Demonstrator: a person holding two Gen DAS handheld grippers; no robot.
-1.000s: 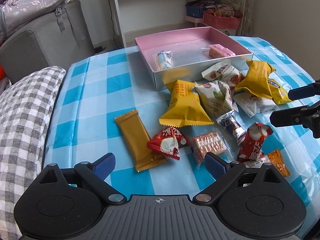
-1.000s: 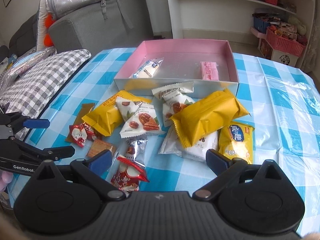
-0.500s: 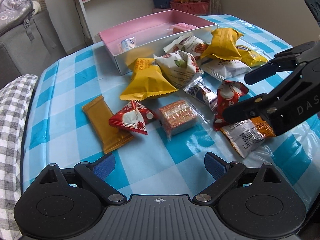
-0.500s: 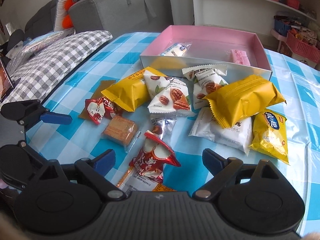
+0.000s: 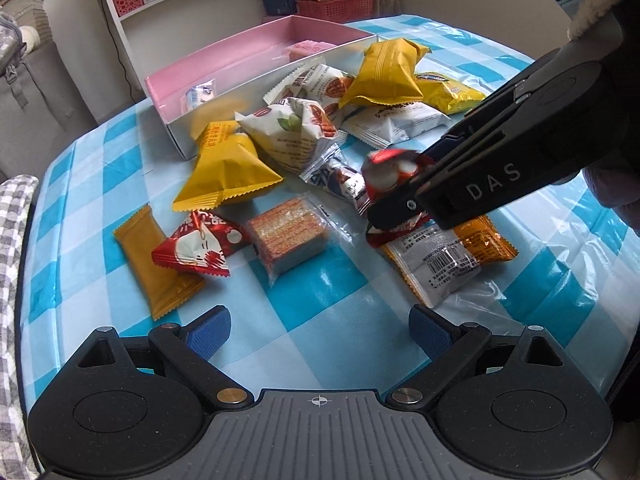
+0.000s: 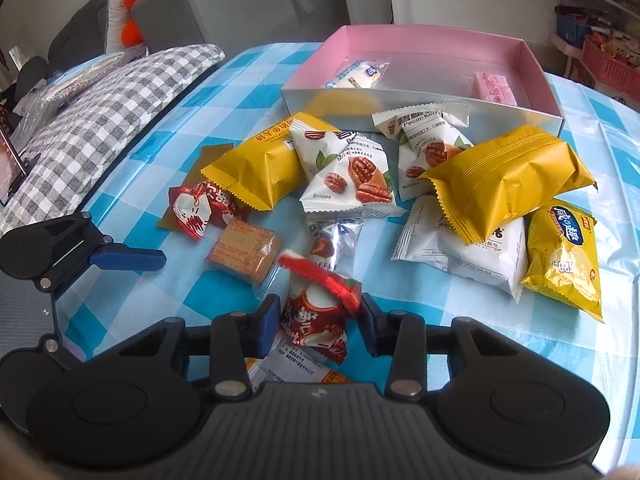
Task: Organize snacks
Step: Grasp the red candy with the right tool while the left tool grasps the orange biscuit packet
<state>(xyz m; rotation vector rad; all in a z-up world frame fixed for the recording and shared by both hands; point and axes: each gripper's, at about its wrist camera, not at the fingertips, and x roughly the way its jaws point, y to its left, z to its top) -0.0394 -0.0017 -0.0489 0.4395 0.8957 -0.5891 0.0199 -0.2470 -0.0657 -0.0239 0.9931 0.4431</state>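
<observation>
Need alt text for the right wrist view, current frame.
Right gripper closing around a red-and-white snack packet, with loose snack packets scattered on a blue checked tablecloth. Behind them sits a pink box holding two snacks; the open left gripper enters at left.

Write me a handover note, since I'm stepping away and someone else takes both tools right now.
Right tool: fingers on either side of the red-and-white snack packet, closing on it; grip not confirmed.
Left tool: open, empty, above the checked tablecloth near the pile.
Pink box: holds two items, a clear-wrapped white snack and a pink packet.
Still loose in front of the box: two large yellow packs, pecan packets, a wafer block, a second red packet and others.
Left: nearly everything goes into the box.
</observation>
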